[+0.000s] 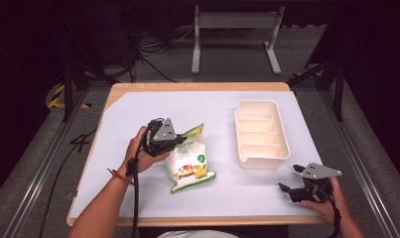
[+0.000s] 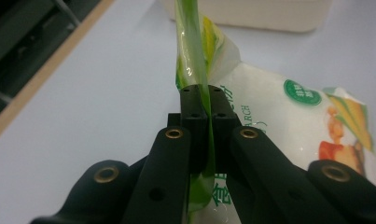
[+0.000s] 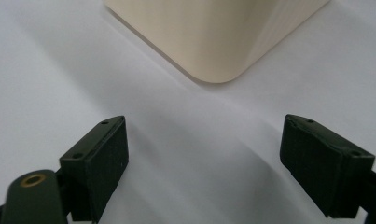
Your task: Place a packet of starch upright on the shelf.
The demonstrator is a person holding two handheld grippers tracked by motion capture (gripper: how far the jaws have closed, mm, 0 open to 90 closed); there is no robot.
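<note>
The left gripper [image 2: 200,98] is clamped on the green sealed edge of the snack bag [image 1: 189,166], the thin film being pinched flat between the two black pads with no gap to be seen in the left gripper view. In the high view the same gripper [image 1: 173,144] is seen at the bag's upper left corner, while most of the bag rests on the white tabletop [image 1: 138,114], left of centre and well apart from the cream divided tray [image 1: 262,161]. The right gripper [image 3: 204,161] is held with its jaws spread wide and nothing between them, low over the tabletop near the tray's rounded near corner [image 3: 218,77]; in the high view it [image 1: 291,179] is seen at the front right.

The step in hand is judged to be the lifting of the bag by its seal, probably for carrying toward the tray. For this to be done well, the grip should be kept firm on the seam rather than on the puffed body, since the slick film could slide out under the weight of the contents. The bag should be raised steadily until its lower end is clear of the tabletop, so that it is not dragged or swung. A swinging bag could strike the tray wall, so the carry is best made slowly, with the free gripper kept ready to steady the lower end.
</note>
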